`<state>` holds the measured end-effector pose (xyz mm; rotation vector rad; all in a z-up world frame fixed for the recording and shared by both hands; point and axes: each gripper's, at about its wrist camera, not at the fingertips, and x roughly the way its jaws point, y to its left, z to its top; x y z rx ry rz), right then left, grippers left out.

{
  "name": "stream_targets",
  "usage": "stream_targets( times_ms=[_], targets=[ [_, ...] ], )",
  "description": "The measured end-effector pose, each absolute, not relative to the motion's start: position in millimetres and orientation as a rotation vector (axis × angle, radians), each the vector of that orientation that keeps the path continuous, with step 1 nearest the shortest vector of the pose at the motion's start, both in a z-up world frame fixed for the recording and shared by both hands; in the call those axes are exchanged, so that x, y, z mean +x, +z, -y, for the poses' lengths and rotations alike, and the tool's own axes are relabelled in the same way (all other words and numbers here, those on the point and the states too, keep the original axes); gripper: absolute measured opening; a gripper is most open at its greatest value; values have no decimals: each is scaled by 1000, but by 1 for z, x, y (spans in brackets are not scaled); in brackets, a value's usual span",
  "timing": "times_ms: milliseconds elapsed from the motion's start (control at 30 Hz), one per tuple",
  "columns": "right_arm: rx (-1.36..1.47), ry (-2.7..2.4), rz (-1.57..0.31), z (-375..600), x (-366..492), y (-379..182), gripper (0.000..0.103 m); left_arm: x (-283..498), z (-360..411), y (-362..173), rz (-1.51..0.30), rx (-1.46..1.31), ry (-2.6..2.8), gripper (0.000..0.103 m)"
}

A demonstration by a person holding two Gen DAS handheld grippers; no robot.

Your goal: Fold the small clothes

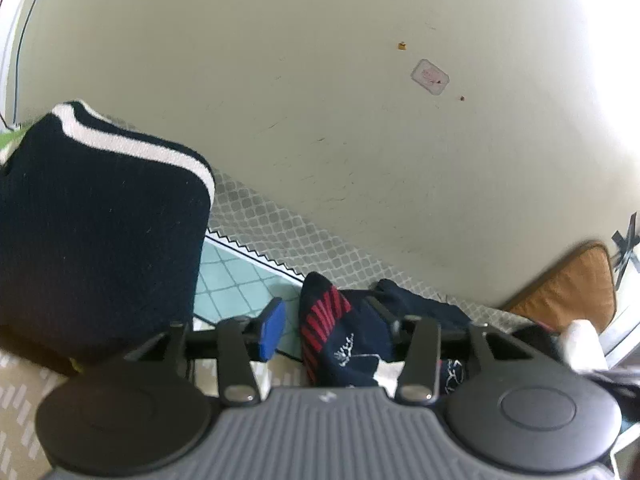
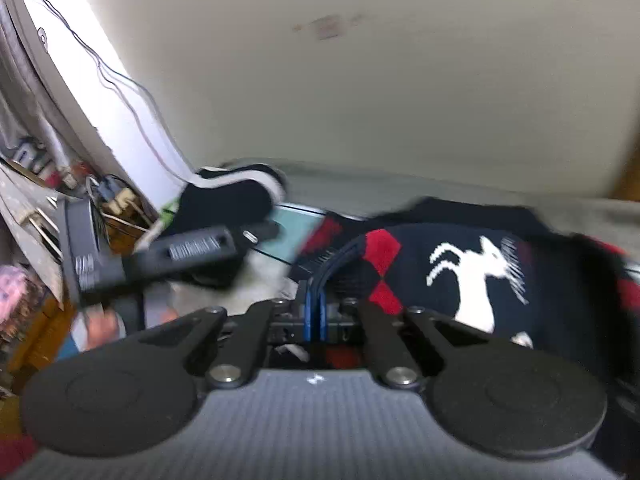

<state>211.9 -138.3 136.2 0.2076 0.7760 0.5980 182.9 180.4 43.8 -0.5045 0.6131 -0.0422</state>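
Sock between wide left fingers; right fingers together, seemingly pinching fabric.

A folded navy garment blocks the left; the patterned mat ahead lies open.

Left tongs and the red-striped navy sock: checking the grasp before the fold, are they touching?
Cannot tell. In the left wrist view the left tongs stand open around the red-striped navy sock; the blue pad shows a gap, the other finger is hidden by fabric.
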Motion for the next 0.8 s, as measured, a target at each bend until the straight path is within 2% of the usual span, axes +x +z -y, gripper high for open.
stream_targets(
  times_ms=[67, 100, 133, 267, 367, 433, 500, 567, 600, 700, 767, 800],
  targets=[
    [216, 643, -805, 117, 235, 127, 19, 184, -183, 43, -620, -511, -43, 45],
    [203, 644, -827, 110, 245, 123, 37, 184, -183, 42, -623, -516, -46, 46],
    [204, 605, -820, 112, 249, 122, 50, 185, -184, 41, -627, -521, -55, 47],
    [314, 553, -728, 163, 245, 116, 50, 187, -176, 39, -650, -506, -100, 49],
    [287, 400, -652, 203, 233, 103, 52, 191, -164, 34, -675, -468, -123, 49],
    [316, 343, -668, 223, 233, 87, 61, 195, -153, 29, -696, -432, -122, 47],
    [401, 343, -729, 233, 235, 65, 61, 198, -142, 23, -705, -368, -104, 44],
    [446, 379, -771, 229, 234, 49, 29, 197, -131, 21, -704, -268, -72, 24],
    [437, 397, -768, 221, 230, 42, 14, 198, -125, 20, -701, -209, -51, 21],
    [336, 317, -686, 207, 214, 39, 14, 197, -116, 17, -684, -127, -36, 20],
    [315, 284, -647, 207, 207, 36, 14, 195, -109, 17, -671, -71, -19, 27],
    [306, 266, -640, 203, 205, 38, 19, 194, -107, 18, -668, -47, -8, 30]
  ],
)
